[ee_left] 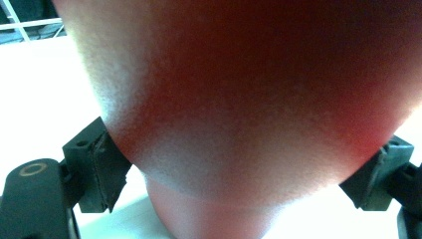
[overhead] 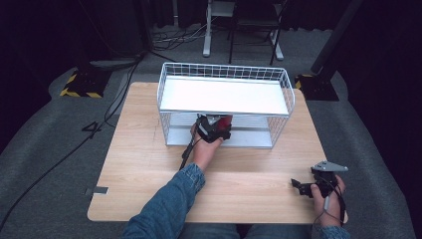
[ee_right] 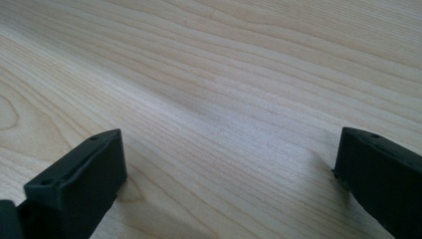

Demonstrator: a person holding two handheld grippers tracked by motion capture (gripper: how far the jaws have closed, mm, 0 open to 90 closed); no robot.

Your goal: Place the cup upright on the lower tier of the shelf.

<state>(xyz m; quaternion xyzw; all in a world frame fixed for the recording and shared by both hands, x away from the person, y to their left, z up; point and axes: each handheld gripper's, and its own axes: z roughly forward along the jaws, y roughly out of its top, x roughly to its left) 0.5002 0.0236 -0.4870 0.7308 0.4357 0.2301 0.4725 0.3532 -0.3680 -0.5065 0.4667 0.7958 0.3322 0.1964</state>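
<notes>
Red rounded object [ee_left: 249, 99] sits directly between left gripper [overhead: 215, 127] jaws, pinched on both flanks, at mouth of wire rack [overhead: 225, 74] lower shelf. Long axis unclear. Right gripper [overhead: 309, 186] well apart over bare desk [ee_right: 224, 74], jaws wide, holding nothing.

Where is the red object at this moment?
The red object is between the jaws of the left gripper, at the front opening of the white wire shelf's lower level, mid-table in the high view.

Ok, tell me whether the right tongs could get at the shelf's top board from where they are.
Probably yes: the right tongs hang open over bare table, and the top board is bare, open from above.
</notes>
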